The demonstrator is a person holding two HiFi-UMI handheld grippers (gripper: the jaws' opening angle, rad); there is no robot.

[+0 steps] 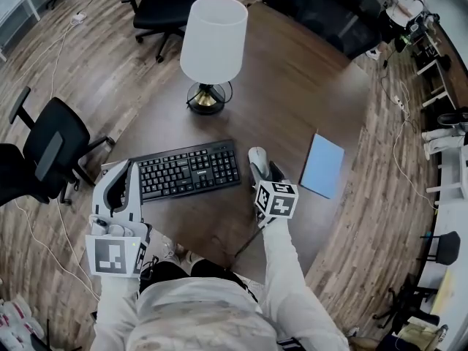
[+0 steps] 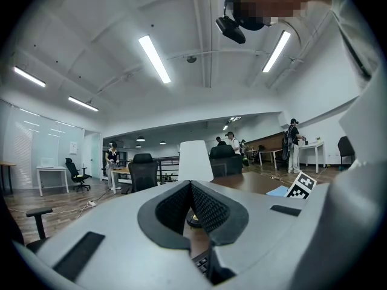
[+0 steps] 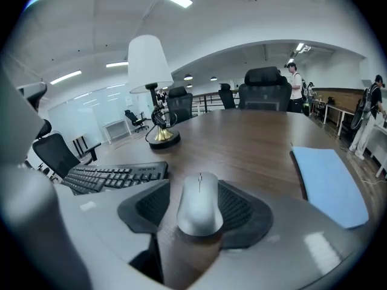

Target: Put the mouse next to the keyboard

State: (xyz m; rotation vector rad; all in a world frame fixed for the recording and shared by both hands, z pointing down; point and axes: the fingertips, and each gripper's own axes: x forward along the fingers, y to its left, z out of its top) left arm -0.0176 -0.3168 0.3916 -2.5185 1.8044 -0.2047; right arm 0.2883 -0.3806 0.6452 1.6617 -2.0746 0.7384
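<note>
Where the mouse point(image 3: 197, 209) lies on the tabletop point(image 3: 254, 144) right of the keyboard point(image 3: 115, 175), we see the right claw point(image 3: 196, 193) spread around it. The left claw point(image 2: 191, 187) is pressed together.

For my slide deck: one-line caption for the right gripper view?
Open right claw straddles the silver mouse on the wooden table, beside the black keyboard.

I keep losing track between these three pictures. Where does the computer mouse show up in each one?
Head view: the mouse lies just right of the keyboard, near the middle.
Left gripper view: not in it.
Right gripper view: low centre, closest to the camera.
Shared landmark: the white lamp, top centre, centre, upper left.
</note>
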